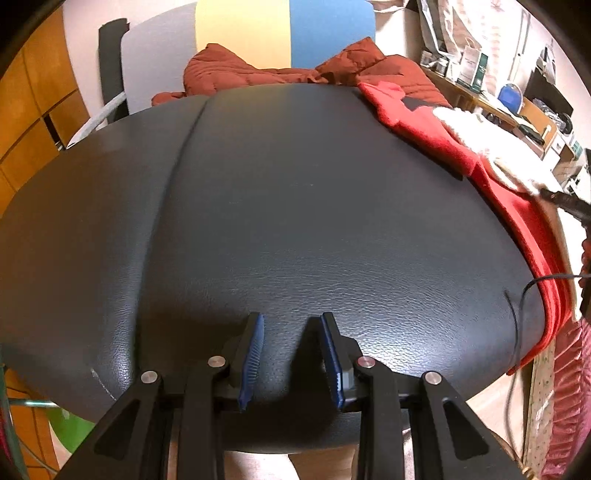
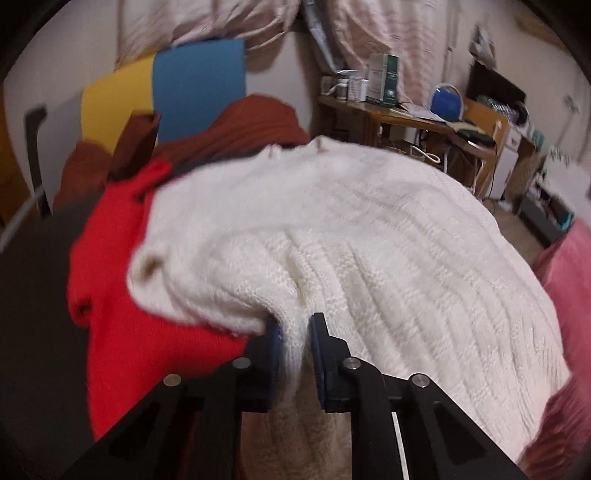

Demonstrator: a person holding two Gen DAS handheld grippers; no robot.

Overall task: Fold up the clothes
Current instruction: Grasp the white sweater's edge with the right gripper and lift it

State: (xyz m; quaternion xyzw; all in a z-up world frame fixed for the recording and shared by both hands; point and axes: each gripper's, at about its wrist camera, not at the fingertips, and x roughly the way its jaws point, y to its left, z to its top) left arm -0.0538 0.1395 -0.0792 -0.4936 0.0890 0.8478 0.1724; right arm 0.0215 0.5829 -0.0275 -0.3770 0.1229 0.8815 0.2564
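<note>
A white knit sweater (image 2: 369, 229) lies spread over a red garment (image 2: 122, 295) on the right part of the black padded table (image 2: 33, 295). My right gripper (image 2: 295, 325) is shut on the sweater's near edge, with a fold of the knit pinched between the blue pads. In the left wrist view the sweater (image 1: 480, 136) and the red garment (image 1: 424, 125) sit at the table's far right. My left gripper (image 1: 291, 317) hangs open over bare black table (image 1: 277, 184) near the front edge, with nothing between its fingers.
A dark red quilted jacket (image 1: 236, 70) is heaped at the table's far edge, before yellow and blue panels (image 1: 288, 33). A cluttered wooden desk (image 2: 388, 107) stands at the back right. Pink cloth (image 2: 569, 266) is at the right. A thin black cable (image 1: 517, 314) crosses the table's right edge.
</note>
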